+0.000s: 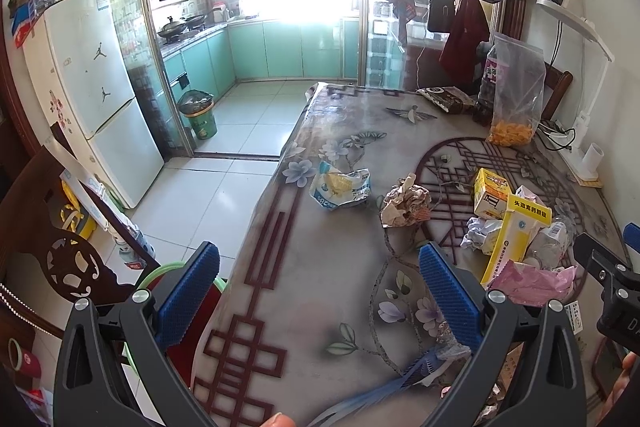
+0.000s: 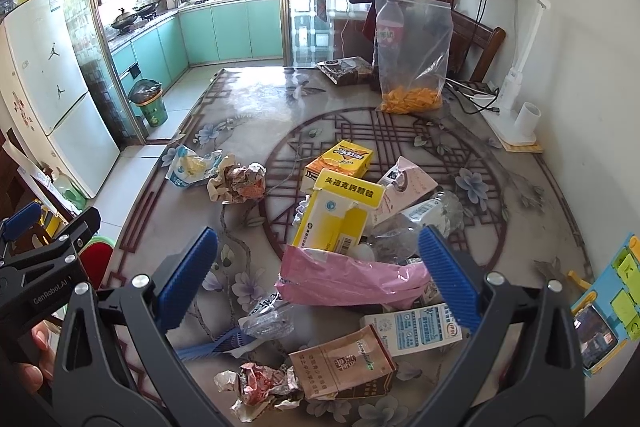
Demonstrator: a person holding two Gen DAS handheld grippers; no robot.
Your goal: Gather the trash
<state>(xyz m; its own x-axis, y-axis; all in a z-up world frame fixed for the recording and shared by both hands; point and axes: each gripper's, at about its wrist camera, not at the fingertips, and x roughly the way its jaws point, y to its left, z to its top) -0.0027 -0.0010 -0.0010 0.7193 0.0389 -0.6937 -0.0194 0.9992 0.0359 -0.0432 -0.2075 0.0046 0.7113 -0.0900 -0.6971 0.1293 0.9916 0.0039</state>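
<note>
Trash lies scattered on the patterned table: a pink plastic wrapper, a yellow medicine box, an orange carton, a crushed clear bottle, a brown cigarette pack, crumpled paper and a blue-white wrapper. My right gripper is open above the pink wrapper, holding nothing. My left gripper is open over the table's near left edge, empty; the crumpled paper and blue-white wrapper lie beyond it.
A zip bag of orange snacks and a dark snack packet stand at the table's far end. A white desk lamp is by the right wall. A green bin sits on the kitchen floor near the fridge.
</note>
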